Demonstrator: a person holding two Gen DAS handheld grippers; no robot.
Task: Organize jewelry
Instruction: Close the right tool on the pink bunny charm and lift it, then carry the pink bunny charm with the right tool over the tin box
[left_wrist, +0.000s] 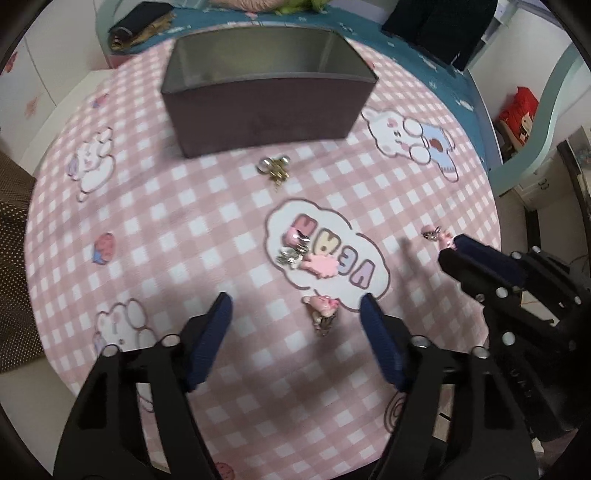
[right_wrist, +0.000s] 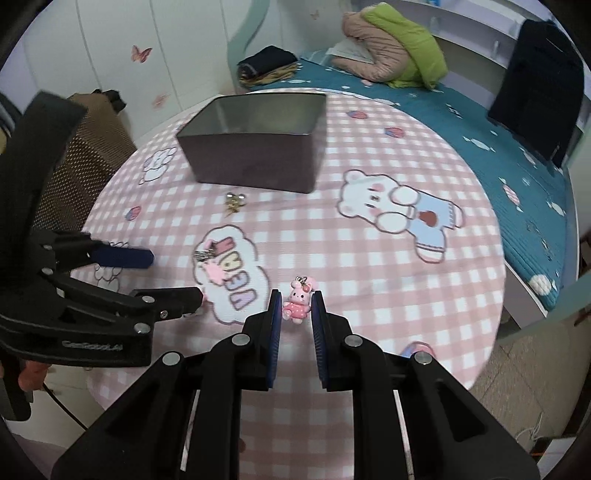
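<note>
1. Hard to make out: both views are blurred. The gold trinket (left_wrist: 274, 169) before the tin (left_wrist: 269, 92) shows only as rings and gold bits. The tin's floor is mostly hidden behind its near wall in the left wrist view.
2. Hidden: in the right wrist view the lower finger of the left gripper (right_wrist: 177, 275) covers the desk (right_wrist: 369, 258) at its tip, so the charm lying there does not show. In the left wrist view the right gripper (left_wrist: 452, 245) hides most of what it holds.
3. Right gripper: jaws narrow, closed on a pink bunny charm (right_wrist: 297, 301); the bunny sits between the pad tips with its loop past them.
4. Left gripper (left_wrist: 295, 310): jaws moderately wide, nothing held. A pink charm (left_wrist: 322, 308) lies on the desk between the tips, nearer the right-hand pad, touching neither.
5. Charm cluster (left_wrist: 306, 254): pink pieces with silver clasps, on the printed cloud, beyond the left jaws, well apart from the tin.
6. Left wrist view only: the charm between the left jaws.
7. Right wrist view only: the held bunny in full; the padded jackets (right_wrist: 391, 55) on the bed (right_wrist: 498, 155).
</note>
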